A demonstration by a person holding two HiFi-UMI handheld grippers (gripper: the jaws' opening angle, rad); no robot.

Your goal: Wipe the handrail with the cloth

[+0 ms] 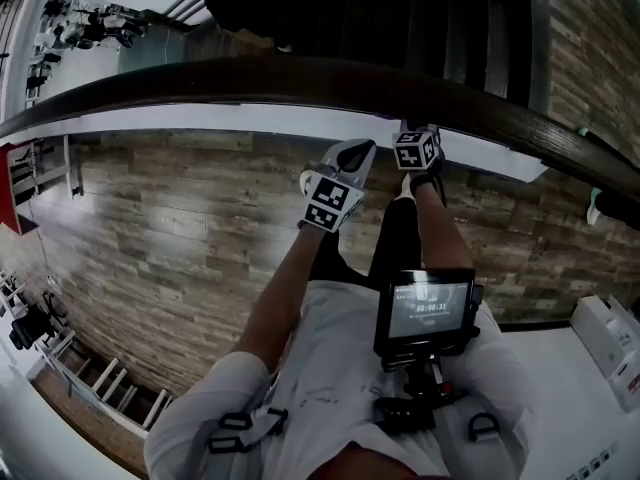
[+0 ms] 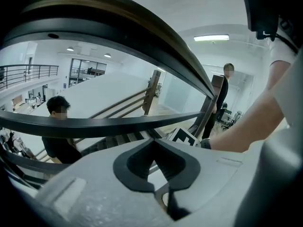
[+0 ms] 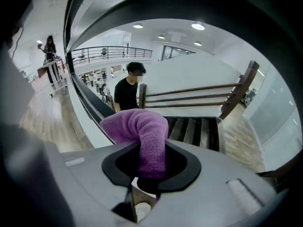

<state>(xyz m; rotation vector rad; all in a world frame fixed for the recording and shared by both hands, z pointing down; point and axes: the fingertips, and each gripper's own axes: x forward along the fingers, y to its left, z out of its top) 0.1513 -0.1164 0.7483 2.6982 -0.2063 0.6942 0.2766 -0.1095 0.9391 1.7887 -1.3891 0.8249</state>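
The dark wooden handrail (image 1: 300, 78) curves across the top of the head view. It arches overhead in the left gripper view (image 2: 156, 37) and in the right gripper view (image 3: 142, 4). My right gripper (image 1: 415, 133) is raised right up to the rail's near edge, and its jaws (image 3: 149, 174) are shut on a purple cloth (image 3: 142, 131) that bulges out and folds to the left. My left gripper (image 1: 350, 158) sits just left of it and a little below the rail. It (image 2: 154, 162) is shut with nothing between its jaws.
A staircase (image 3: 194, 129) descends beyond the rail, with a person in black (image 3: 127, 89) on it. Another person (image 2: 226, 86) stands further off. A lower dark rail (image 2: 94, 124) crosses under the handrail. Wood-plank floor (image 1: 170, 228) lies below. A white box (image 1: 610, 348) is at the right.
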